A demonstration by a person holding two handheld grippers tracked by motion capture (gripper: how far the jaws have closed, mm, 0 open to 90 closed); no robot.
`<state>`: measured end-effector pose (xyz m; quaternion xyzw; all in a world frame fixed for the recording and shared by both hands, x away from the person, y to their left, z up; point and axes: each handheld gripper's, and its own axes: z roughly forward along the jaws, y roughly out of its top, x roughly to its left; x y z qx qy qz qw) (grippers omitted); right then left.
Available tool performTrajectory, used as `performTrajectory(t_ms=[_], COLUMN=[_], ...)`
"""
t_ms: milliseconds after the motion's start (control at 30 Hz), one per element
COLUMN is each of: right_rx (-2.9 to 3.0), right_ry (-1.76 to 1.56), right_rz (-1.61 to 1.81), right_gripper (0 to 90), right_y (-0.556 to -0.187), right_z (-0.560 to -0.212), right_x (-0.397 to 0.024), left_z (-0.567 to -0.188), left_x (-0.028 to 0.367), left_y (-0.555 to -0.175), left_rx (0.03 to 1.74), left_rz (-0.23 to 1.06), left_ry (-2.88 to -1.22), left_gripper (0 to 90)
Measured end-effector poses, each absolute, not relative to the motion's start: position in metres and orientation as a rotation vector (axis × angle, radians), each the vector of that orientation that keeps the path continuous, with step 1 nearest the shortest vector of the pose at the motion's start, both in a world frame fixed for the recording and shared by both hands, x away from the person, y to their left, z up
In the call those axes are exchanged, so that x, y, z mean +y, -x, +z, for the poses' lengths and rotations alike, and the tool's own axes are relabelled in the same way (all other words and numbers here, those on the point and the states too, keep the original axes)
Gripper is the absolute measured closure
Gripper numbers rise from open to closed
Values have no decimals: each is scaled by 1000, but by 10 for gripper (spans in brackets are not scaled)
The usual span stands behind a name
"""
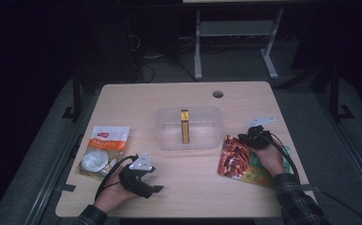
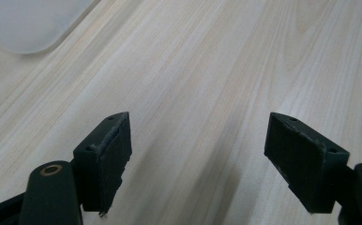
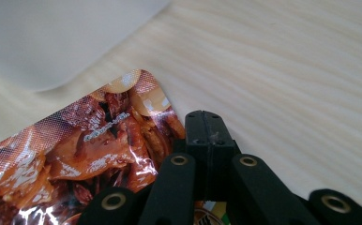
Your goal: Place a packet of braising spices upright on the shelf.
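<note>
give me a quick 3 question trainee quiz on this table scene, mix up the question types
1. True or false: the left tongs are shut on the light bulb pack.
2. Which thing are the right tongs closed on?
A. the clear box
B. the red snack bag
C. the table
3. Fill in: the yellow stick lies in the clear ____.

Key
1. False: their jaws stand wide apart over bare wood.
2. B: the jaws are pressed together at the bag's edge.
3. box
</note>
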<state>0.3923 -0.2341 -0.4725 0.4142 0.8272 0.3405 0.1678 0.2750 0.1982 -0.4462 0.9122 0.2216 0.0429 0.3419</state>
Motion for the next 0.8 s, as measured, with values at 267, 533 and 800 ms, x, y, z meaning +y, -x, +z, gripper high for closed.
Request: performTrajectory(t_ms=[267, 533, 800], right_rx=[2461, 2524, 2435], right_ry=[-1068, -1004, -1158], right_rz=[972, 972, 949], right_gripper=[900, 899, 899], right_y=[-368, -350, -329], right_z=[-469, -462, -446], right_x=[-218, -205, -254], left_z=[-446, -447, -447], left_x=[197, 198, 200], left_y=[-275, -276, -275], left_rx=[572, 577, 586], left_rz=[113, 102, 106], left_ry=[-2376, -2374, -2361], left_gripper=[229, 229, 229])
